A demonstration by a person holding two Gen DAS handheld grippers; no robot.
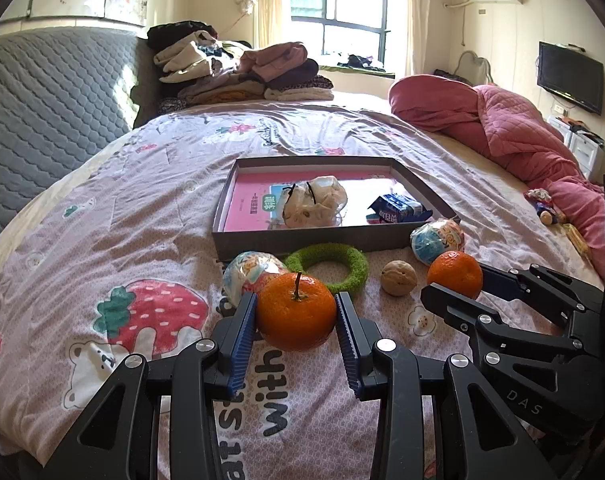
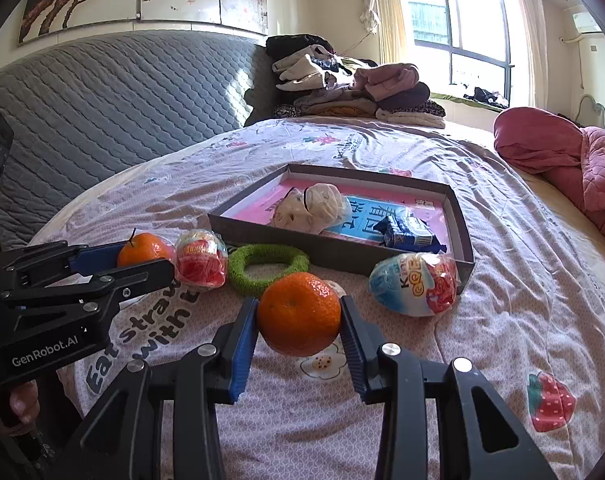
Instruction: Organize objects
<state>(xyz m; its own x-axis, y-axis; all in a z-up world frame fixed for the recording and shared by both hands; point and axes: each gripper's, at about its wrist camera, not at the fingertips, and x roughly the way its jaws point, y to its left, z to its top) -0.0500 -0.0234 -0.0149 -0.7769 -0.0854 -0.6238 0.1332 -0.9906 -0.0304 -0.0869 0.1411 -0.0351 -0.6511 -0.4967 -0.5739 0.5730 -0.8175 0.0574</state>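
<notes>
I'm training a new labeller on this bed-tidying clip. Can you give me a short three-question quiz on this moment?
1. True or false: each gripper's jaws clamp an orange.
2. Which lies inside the grey tray? A) walnut B) blue snack packet C) green ring
3. Fill in: the orange with a stem is in the ____ gripper.

Key:
1. True: left gripper, right gripper.
2. B, the blue snack packet.
3. left; the stemmed orange.

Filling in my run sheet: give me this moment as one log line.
left claw: shut on stemmed orange | right claw: shut on stemless orange | box: no oranges | ring, walnut: on bed
</notes>
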